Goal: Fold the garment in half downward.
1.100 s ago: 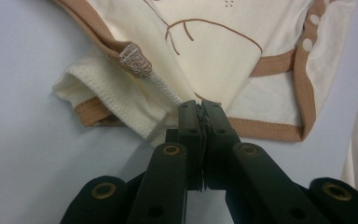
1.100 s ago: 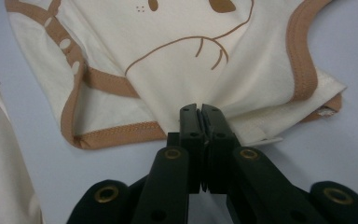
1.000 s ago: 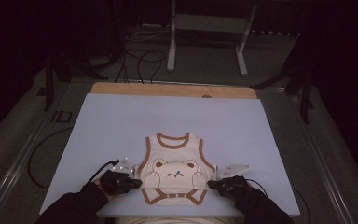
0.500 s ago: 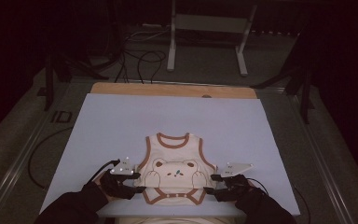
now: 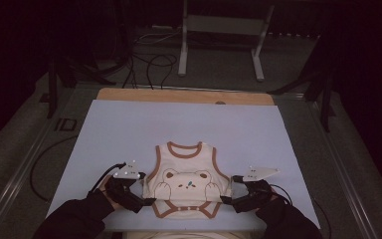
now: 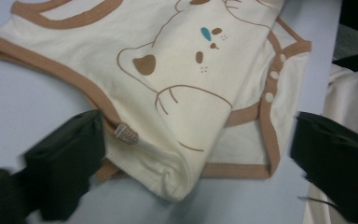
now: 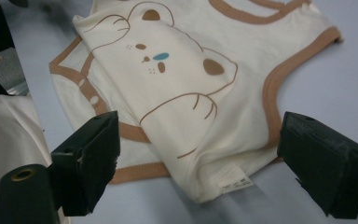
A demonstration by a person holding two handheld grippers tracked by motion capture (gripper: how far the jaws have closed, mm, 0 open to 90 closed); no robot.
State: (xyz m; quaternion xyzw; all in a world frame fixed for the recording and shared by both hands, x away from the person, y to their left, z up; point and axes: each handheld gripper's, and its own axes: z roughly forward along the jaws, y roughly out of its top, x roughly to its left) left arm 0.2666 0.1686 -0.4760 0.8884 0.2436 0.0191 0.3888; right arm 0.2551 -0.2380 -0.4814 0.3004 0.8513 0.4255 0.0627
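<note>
On table (image 5: 129,129) | folded bodysuit (image 5: 188,186) between left gripper (image 5: 146,191), right gripper (image 5: 227,191) | both just released

no legible txt, small tag (image 7: 235,180) on bodysuit (image 7: 200,84), print too blurry

table (image 5: 129,124): pale blue sheet | on it: cream bear bodysuit (image 5: 186,184), lying flat

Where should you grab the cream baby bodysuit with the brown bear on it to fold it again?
Probably by the two lower corners of the cream bear-print bodysuit, where the cloth is folded double. Bring the left gripper and right gripper, both open, in from either side, low along the pale blue table cover, since it lies flat.
</note>
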